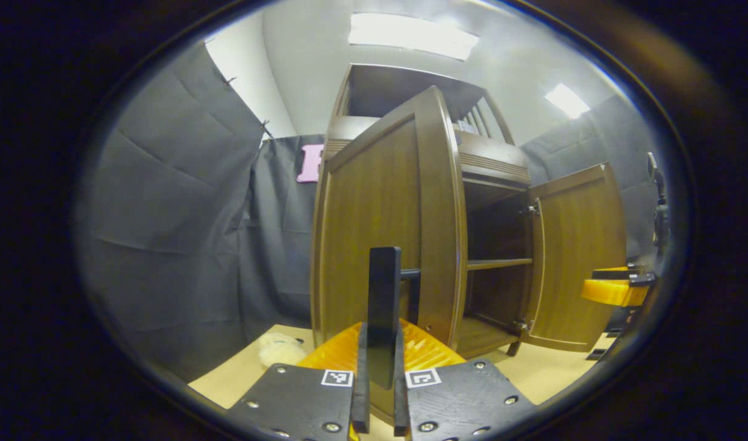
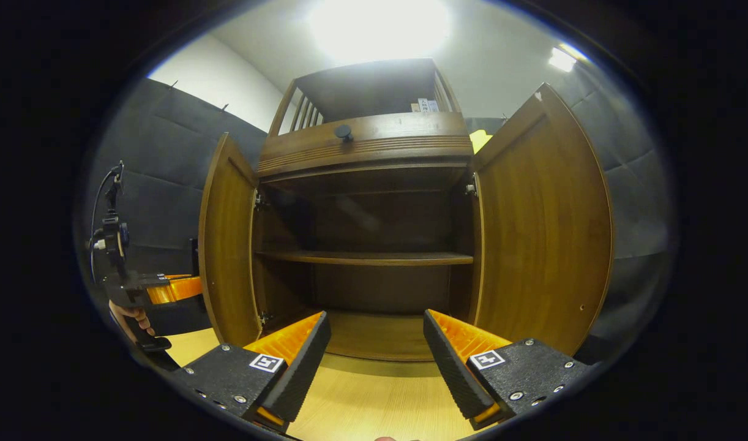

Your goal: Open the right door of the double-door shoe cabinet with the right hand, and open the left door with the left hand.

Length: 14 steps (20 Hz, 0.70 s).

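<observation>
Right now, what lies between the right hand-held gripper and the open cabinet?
Nothing: in the right gripper view, bare floor runs from the open right hand-held gripper to the shoe cabinet.

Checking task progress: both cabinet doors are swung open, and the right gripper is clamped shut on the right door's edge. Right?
Not quite. Both doors, left door and right door, are open, but the right gripper view shows the right gripper open, fingers spread and touching nothing, facing the cabinet's shelf.
</observation>
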Each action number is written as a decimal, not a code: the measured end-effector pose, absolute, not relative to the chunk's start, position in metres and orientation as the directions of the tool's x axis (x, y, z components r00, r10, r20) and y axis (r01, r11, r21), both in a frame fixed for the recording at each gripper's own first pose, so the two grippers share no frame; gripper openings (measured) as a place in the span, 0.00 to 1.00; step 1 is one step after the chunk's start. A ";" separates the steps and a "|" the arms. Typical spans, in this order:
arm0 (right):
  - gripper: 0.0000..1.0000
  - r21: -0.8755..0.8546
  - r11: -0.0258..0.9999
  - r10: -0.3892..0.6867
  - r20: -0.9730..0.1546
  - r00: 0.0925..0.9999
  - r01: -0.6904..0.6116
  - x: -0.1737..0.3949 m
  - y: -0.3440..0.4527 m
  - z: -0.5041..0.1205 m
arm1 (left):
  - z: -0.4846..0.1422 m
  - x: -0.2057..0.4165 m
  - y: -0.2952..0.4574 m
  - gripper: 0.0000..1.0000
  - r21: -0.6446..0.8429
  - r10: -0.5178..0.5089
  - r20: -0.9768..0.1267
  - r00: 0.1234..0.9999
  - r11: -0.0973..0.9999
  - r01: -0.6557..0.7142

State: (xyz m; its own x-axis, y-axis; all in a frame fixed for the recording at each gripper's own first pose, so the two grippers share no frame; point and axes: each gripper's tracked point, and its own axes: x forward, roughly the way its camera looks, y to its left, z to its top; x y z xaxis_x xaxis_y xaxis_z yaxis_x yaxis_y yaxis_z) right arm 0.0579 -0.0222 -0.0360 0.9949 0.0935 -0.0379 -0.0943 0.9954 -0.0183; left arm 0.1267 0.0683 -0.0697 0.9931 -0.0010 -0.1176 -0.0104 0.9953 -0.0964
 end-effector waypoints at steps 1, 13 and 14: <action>0.94 -0.019 0.995 0.095 -0.039 0.995 -0.095 0.057 -0.022 -0.037 | -0.073 0.127 0.068 0.16 -0.091 0.002 -0.122 0.993 0.996 -0.013; 0.94 -0.036 0.999 0.018 -0.067 0.998 -0.020 0.056 -0.033 -0.041 | -0.082 0.124 0.079 0.15 -0.023 0.090 -0.127 0.988 0.995 -0.094; 0.94 -0.026 0.999 0.026 -0.073 0.997 -0.028 0.056 -0.031 -0.041 | -0.082 0.123 0.074 0.15 -0.034 0.090 -0.127 0.988 0.995 -0.095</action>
